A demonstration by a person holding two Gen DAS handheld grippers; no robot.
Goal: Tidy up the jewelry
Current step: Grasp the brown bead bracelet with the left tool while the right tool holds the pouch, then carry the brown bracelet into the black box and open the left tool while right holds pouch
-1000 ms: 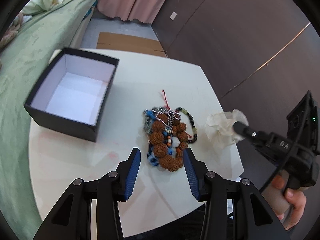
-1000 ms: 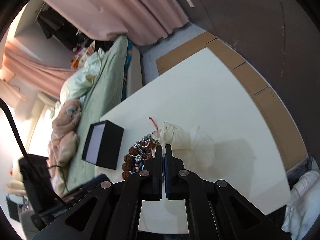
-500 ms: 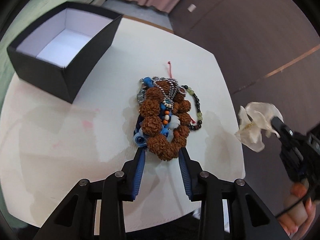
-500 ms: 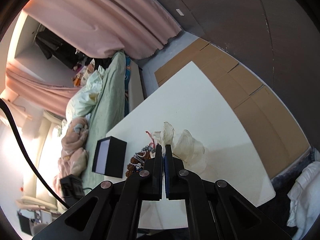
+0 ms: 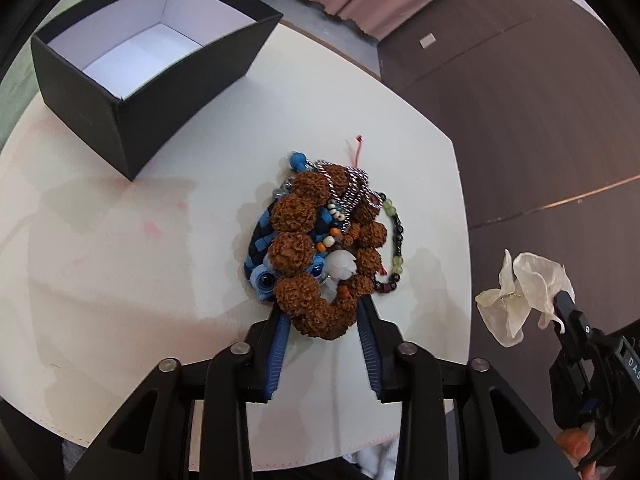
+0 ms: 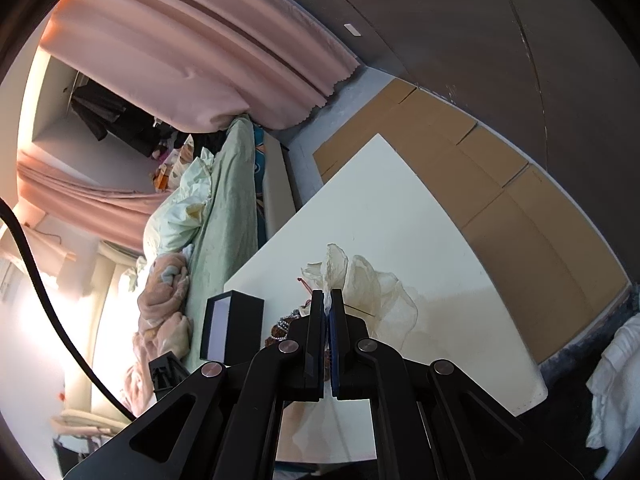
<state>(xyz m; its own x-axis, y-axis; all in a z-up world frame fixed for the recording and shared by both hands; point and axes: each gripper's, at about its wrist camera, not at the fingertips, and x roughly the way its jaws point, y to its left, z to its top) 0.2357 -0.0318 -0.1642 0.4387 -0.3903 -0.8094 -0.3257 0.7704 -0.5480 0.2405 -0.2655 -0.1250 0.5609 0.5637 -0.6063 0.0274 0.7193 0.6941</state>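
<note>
A heap of jewelry [image 5: 320,248] lies mid-table: a bracelet of big brown knobbly beads [image 5: 316,312], blue woven bands, a silver chain and a dark-and-green bead string. My left gripper [image 5: 322,314] straddles the near end of the brown bead bracelet; its jaws are closing and the blue pads [image 5: 280,332] touch the beads on both sides. My right gripper [image 6: 329,300] is shut on a sheer white fabric piece [image 6: 372,284], which in the left wrist view [image 5: 520,292] hangs beyond the table's right edge.
An open black box [image 5: 120,80] with a white inside stands at the far left of the white table [image 5: 100,260]; the right wrist view shows the box [image 6: 236,328] too. A green-covered bed [image 6: 224,208] runs along the left, and flattened cardboard [image 6: 500,184] lies on the floor.
The left gripper came down over the jewelry heap, rolled, and narrowed its jaws around the brown beads. The right gripper carried the white fabric piece off to the right, past the table edge.
</note>
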